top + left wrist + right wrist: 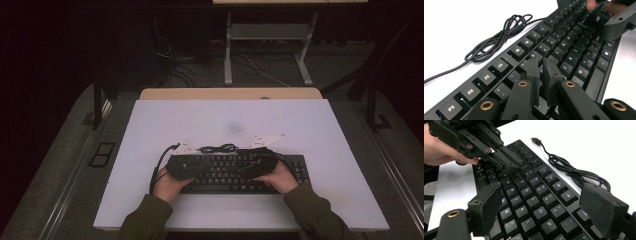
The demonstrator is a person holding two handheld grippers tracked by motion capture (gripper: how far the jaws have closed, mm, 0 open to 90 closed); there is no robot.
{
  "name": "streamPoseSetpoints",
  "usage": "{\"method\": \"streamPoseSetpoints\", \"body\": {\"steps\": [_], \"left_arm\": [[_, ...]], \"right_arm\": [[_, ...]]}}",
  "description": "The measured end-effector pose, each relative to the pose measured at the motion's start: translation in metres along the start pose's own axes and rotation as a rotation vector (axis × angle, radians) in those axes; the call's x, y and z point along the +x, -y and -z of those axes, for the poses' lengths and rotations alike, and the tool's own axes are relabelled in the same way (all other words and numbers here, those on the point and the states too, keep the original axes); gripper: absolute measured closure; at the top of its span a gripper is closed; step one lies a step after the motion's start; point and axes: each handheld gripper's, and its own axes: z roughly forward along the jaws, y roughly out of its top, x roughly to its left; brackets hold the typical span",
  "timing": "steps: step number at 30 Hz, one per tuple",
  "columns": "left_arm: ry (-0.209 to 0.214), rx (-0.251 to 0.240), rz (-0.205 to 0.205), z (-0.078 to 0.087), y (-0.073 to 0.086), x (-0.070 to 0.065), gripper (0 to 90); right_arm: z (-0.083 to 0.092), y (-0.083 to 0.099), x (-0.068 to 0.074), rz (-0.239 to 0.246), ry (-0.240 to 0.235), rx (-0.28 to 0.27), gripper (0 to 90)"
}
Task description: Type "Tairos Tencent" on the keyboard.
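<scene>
Two black jaws of the left gripper (543, 75) rise closest in the left gripper view, standing almost together with only a narrow slit between the pads and nothing pinched in it; their tips hover just above the left-middle rows of the black keyboard (564, 47), over the keys below the F-row, and whether they touch a keycap cannot be told. Its tip points along the keyboard toward the right gripper, which sits at the far end of the keys. In the right gripper view, the right gripper (549, 207) has its jaws spread wide, one pad at each side of the frame, with the keyboard's letter and number keys lying below and between them, untouched by either pad. From above, the keyboard lies flat on the white counter (150, 125), near the person's edge and parallel to it, with the left hand (169, 186) at its left end and the right hand (281, 180) toward its right half, both grippers held low over the keys and angled inward toward each other. Beyond the keyboard's far edge, its black USB cable (571, 172) lies in a loose bundle on the counter, the plug end free.
</scene>
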Motion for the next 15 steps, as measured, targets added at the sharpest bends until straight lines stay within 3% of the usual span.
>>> {"method": "streamPoseSetpoints", "body": {"steps": [5,15], "left_arm": [[0.006,-0.012,0.003,0.003,0.0,-0.002,76.3],[0.014,-0.033,0.004,0.015,0.004,0.0,51.0]], "right_arm": [[0.005,0.0,-0.002,-0.003,0.005,-0.01,17.5],[0.017,0.005,-0.007,-0.007,0.025,-0.027,16.6]]}}
